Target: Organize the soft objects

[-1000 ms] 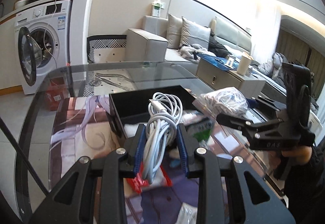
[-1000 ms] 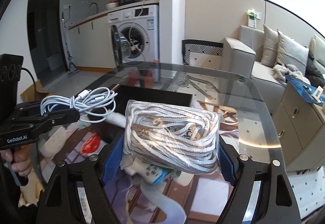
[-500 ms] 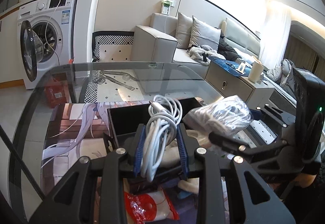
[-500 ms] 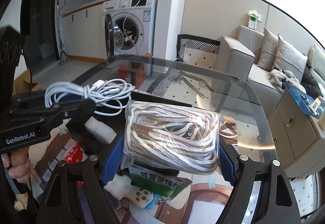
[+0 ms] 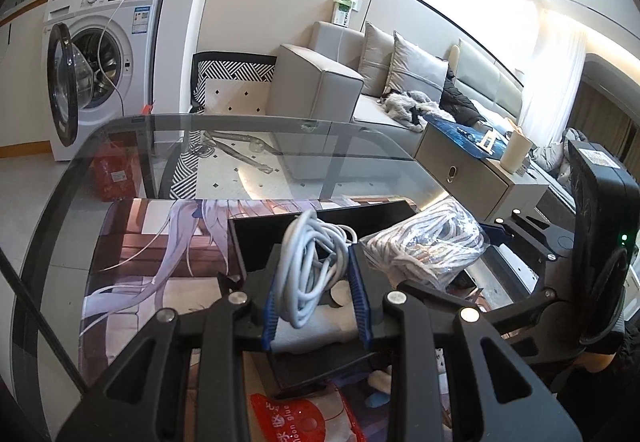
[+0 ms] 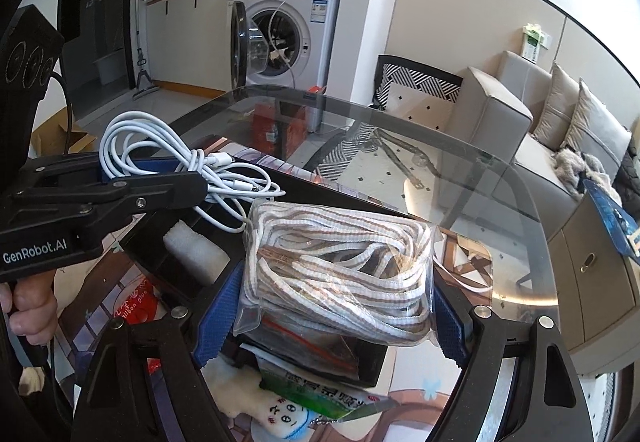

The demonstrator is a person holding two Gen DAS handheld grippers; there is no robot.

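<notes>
My left gripper pinches a coiled white cable above the black box; my right gripper clamps a clear bag of striped cord beside it. White foam, probably padding, lies inside the box on the glass table.

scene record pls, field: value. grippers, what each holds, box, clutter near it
left gripper: shut on coiled white charging cable, held above the box
right gripper: shut on clear plastic bag of striped white-and-brown cord, also above the box
box: open black rectangular box on a printed anime mat, glass table
box contents: white foam block; rest hidden
near box: red glue packet, green-labelled pouch, white plush toy
</notes>
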